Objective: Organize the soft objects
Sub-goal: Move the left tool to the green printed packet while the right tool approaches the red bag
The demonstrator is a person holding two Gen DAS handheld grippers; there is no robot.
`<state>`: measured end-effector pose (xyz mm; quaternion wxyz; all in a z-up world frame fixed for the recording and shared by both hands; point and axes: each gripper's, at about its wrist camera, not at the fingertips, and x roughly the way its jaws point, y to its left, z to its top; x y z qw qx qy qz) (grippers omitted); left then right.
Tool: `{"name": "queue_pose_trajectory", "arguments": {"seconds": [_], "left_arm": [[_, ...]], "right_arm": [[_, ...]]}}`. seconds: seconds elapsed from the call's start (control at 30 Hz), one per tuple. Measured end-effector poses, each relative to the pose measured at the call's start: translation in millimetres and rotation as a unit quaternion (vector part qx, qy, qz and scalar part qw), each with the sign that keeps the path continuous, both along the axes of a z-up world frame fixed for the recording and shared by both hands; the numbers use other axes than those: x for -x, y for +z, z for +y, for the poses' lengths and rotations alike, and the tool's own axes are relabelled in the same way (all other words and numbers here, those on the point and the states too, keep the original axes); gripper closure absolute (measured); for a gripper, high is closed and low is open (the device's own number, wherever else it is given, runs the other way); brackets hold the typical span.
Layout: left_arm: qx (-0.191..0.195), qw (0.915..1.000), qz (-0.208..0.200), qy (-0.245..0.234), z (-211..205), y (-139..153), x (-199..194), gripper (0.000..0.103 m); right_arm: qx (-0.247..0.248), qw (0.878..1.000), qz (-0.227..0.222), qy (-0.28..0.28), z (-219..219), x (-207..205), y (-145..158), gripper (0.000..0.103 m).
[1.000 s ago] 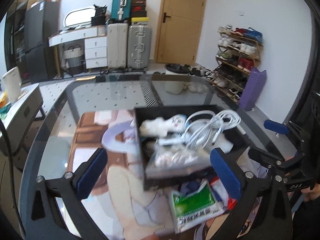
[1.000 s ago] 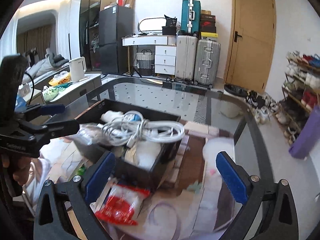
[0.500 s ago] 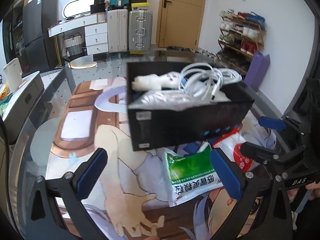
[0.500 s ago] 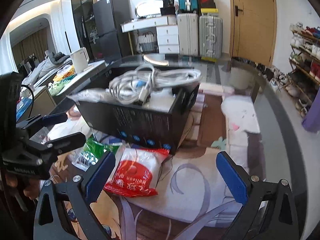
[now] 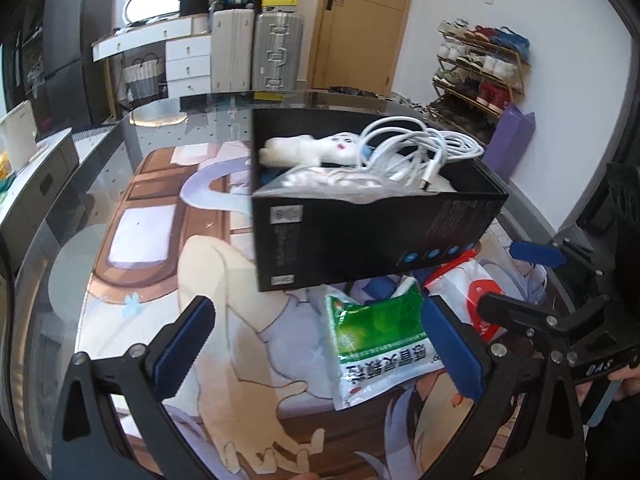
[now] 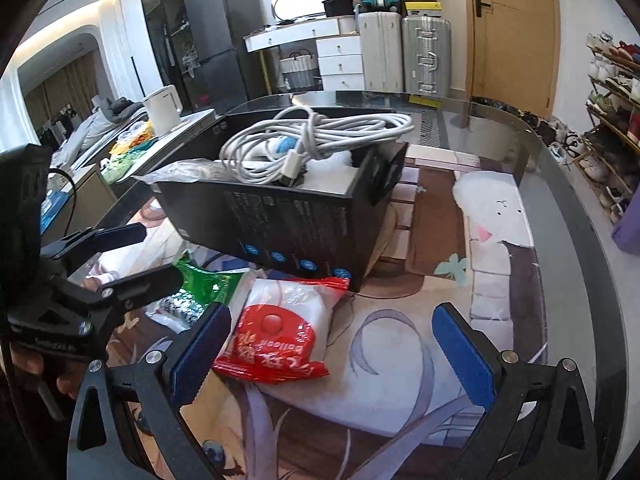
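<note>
A black box (image 5: 360,240) (image 6: 288,220) stands on the printed mat, holding a white plush toy (image 5: 308,148), a coiled white cable (image 5: 420,148) (image 6: 320,136) and a clear plastic bag (image 6: 180,170). A green packet (image 5: 376,340) (image 6: 204,284) and a red and white packet (image 6: 280,328) (image 5: 476,292) lie on the mat in front of the box. My left gripper (image 5: 320,344) is open and empty, just short of the green packet. My right gripper (image 6: 332,356) is open and empty, near the red packet.
The glass table (image 6: 568,208) carries a printed anime mat (image 5: 140,248). Its curved edge runs on the right. A white kettle (image 6: 164,110) stands on a side counter to the left. Suitcases (image 5: 276,52), a door and a shoe rack (image 5: 480,68) stand beyond the table.
Both grippers have drawn back and lowered, so the box now sits farther ahead and the two packets in front of it have come into full view. Both stay open.
</note>
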<state>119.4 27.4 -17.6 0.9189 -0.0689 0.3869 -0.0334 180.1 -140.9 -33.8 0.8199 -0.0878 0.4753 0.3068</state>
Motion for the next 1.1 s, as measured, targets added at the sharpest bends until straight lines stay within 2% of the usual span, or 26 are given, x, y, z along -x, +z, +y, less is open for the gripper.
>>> {"name": "queue_pose_trajectory", "arguments": {"seconds": [0.13, 0.3, 0.6, 0.7, 0.77, 0.93, 1.1], "left_arm": [[0.007, 1.0000, 0.003, 0.001, 1.5, -1.4, -0.5, 0.000], [-0.006, 1.0000, 0.004, -0.003, -6.8, -1.2, -1.3, 0.000], [-0.008, 0.9986, 0.031, -0.043, -39.9, -2.8, -8.4, 0.000], [-0.031, 0.9972, 0.044, -0.053, -53.1, -5.4, -13.2, 0.000], [-0.045, 0.9963, 0.051, -0.052, -58.0, -7.0, -16.5, 0.000], [-0.040, 0.9961, 0.067, -0.041, -53.3, -12.0, -22.1, 0.000], [-0.057, 0.9953, 0.074, -0.026, -48.5, -14.5, -21.6, 0.000]], "right_arm": [[0.001, 1.000, 0.019, -0.005, 2.0, -2.4, -5.8, 0.001], [0.019, 0.999, 0.013, -0.029, -9.8, -7.9, -10.9, 0.001], [0.029, 0.998, 0.022, -0.049, -25.0, -18.9, -15.1, 0.001], [0.036, 0.998, 0.018, -0.045, -22.4, -18.0, -16.7, 0.001], [0.038, 0.998, 0.017, -0.045, -22.4, -17.1, -17.6, 0.001], [0.045, 0.998, 0.016, -0.048, -22.1, -17.2, -18.4, 0.001], [0.054, 0.997, 0.013, -0.044, -20.2, -14.7, -18.6, 0.001]]}}
